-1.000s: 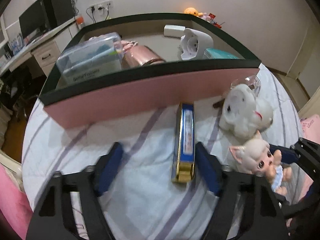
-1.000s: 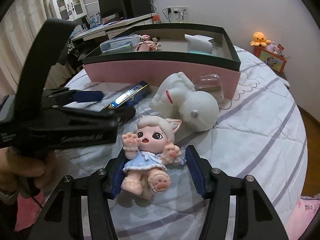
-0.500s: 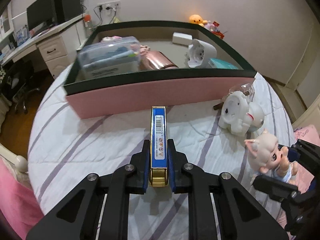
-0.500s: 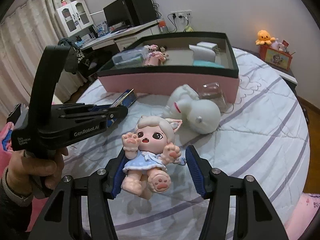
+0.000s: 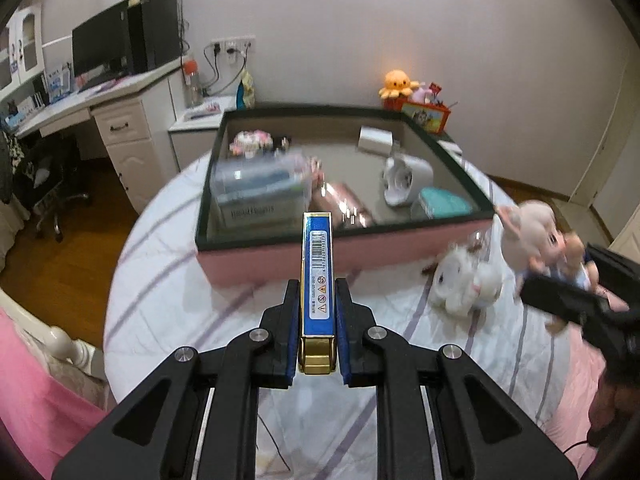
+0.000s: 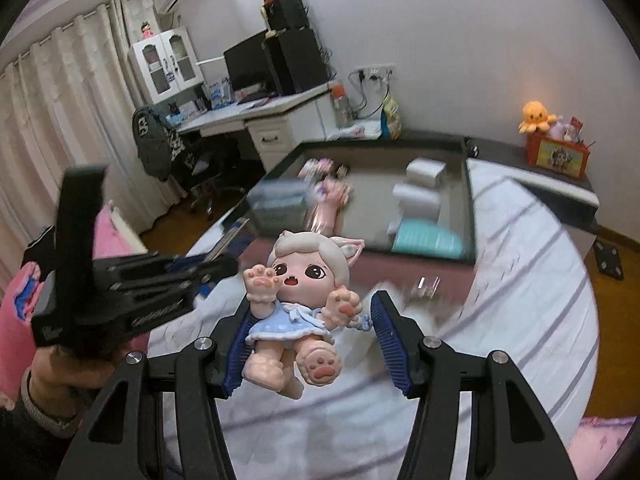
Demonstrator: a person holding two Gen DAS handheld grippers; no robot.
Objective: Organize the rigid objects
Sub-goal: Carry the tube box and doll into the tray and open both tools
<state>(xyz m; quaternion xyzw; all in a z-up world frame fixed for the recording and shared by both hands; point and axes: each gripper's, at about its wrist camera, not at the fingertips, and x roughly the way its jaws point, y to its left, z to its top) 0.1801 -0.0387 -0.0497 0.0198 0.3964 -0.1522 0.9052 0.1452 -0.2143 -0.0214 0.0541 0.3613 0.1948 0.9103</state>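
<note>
My left gripper point(image 5: 317, 292) is shut on a long blue and gold box point(image 5: 318, 268) and holds it lifted above the bed, pointing at the pink tray point(image 5: 344, 256). My right gripper point(image 6: 312, 320) is shut on a cat-eared doll in a blue dress point(image 6: 304, 296), held in the air in front of the tray point(image 6: 468, 216). The doll also shows at the right of the left wrist view point(image 5: 536, 240). The left gripper shows at the left of the right wrist view point(image 6: 132, 288).
The tray holds a clear plastic box point(image 5: 260, 192), a pink bottle point(image 5: 344, 204), a white device point(image 5: 404, 180) and a teal item point(image 5: 444, 204). A white plush toy point(image 5: 464, 284) lies on the striped bedsheet point(image 5: 168, 300). A desk point(image 5: 100, 116) stands far left.
Both grippers have risen from the bed with their objects. The left closed on the blue box a second ago and lifted it. The doll now hangs above the sheet.
</note>
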